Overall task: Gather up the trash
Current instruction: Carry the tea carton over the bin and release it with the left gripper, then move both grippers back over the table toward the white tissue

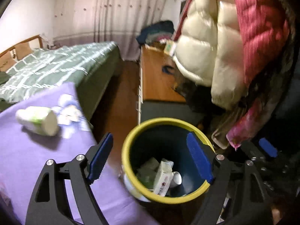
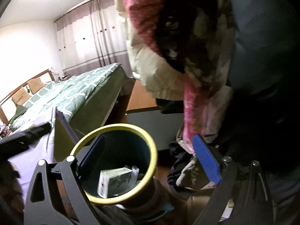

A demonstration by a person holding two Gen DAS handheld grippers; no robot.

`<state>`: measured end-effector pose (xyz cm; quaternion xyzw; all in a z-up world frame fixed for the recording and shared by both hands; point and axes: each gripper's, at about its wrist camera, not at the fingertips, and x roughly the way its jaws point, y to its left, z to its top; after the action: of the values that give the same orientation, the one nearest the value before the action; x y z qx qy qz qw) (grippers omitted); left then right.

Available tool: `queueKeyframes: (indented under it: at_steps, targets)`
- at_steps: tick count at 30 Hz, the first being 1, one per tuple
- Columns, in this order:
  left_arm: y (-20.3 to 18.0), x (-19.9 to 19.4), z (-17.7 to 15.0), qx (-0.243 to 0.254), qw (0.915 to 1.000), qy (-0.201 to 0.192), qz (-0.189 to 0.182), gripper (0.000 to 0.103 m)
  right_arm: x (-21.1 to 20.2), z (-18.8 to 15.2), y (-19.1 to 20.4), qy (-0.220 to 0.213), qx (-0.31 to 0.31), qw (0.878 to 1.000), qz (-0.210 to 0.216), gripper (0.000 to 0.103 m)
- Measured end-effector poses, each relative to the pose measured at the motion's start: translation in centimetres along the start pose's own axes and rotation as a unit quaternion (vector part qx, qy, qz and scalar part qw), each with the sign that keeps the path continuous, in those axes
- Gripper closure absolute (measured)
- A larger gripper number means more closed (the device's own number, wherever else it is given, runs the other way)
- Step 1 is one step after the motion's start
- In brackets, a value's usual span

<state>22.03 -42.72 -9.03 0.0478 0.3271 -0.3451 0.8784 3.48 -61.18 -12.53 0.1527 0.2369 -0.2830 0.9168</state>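
Observation:
A dark bin with a yellow rim (image 1: 131,138) stands on the floor beside a purple-covered surface (image 1: 37,161). Inside lie a white carton (image 1: 163,178), a small white cup (image 1: 177,178) and greenish wrappers. My left gripper (image 1: 150,159) is open and empty above the bin's mouth. A white and green paper cup (image 1: 37,120) lies on its side on the purple cover, to the left. In the right wrist view the bin (image 2: 150,146) holds the carton (image 2: 112,181). My right gripper (image 2: 150,165) is open and empty over the bin. Its blue pad shows in the left wrist view (image 1: 268,148).
Hanging coats, white (image 1: 206,46) and pink (image 1: 258,37), crowd the right side above the bin. A wooden desk (image 1: 157,80) stands behind it. A bed with a green quilt (image 1: 56,65) lies to the left. Some flat packets (image 1: 69,110) lie near the cup.

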Motion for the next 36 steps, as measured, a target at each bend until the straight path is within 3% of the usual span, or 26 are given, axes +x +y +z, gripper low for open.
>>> queueKeyframes:
  at_steps: [6,12,21,27,32,36]
  targets:
    - [6.3,-8.0,-1.1,-0.036,0.9966,-0.058,0.046,0.015,0.2,-0.4,4.0,0.008,-0.029,0.999,0.033,0.014]
    - [14.2,-16.3,-4.4,-0.08,0.9826,-0.095,0.138,0.013,-0.3,-1.6,9.7,0.02,-0.07,0.995,0.073,0.014]
    - [24.0,-28.2,-11.2,-0.14,0.9397,-0.134,0.282,0.01,-2.4,-5.0,20.7,0.054,-0.153,0.973,0.162,0.014]
    - [28.6,-32.8,-15.4,-0.188,0.9212,-0.14,0.31,0.01,-5.3,-8.0,28.5,0.086,-0.205,0.942,0.253,0.014]
    - [30.4,-35.0,-17.6,-0.197,0.9133,-0.145,0.326,0.01,-8.4,-11.3,35.6,0.118,-0.252,0.902,0.329,0.014]
    - [31.2,-36.6,-18.4,-0.198,0.9087,-0.154,0.333,0.01,-9.9,-13.5,39.4,0.137,-0.278,0.879,0.362,0.014]
